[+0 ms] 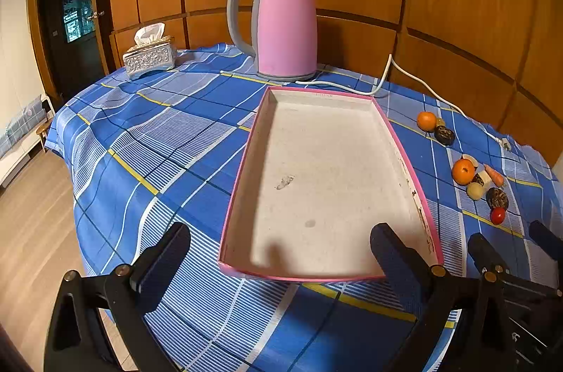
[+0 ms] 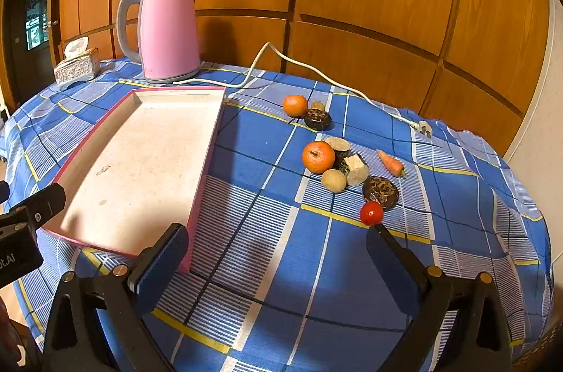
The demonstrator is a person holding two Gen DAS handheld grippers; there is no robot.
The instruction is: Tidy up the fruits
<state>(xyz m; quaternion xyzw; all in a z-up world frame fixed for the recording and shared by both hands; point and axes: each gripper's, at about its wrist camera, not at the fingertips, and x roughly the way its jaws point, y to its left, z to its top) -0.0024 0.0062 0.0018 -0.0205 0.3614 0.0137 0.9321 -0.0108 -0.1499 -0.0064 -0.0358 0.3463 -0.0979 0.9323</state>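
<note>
Both hand-held grippers, left (image 1: 279,252) and right (image 2: 276,247), gape empty; fruits (image 2: 318,156) lie at 3 o'clock of pink tray (image 2: 207,139).

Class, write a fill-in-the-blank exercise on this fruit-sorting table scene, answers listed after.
1. The shallow pink-rimmed cardboard tray holds ____ fruit.
2. The tall kettle behind the tray is ____ in colour.
3. Both the left claw and right claw are ____.
4. The small round tomato is ____.

Answers: no; pink; open; red
</note>
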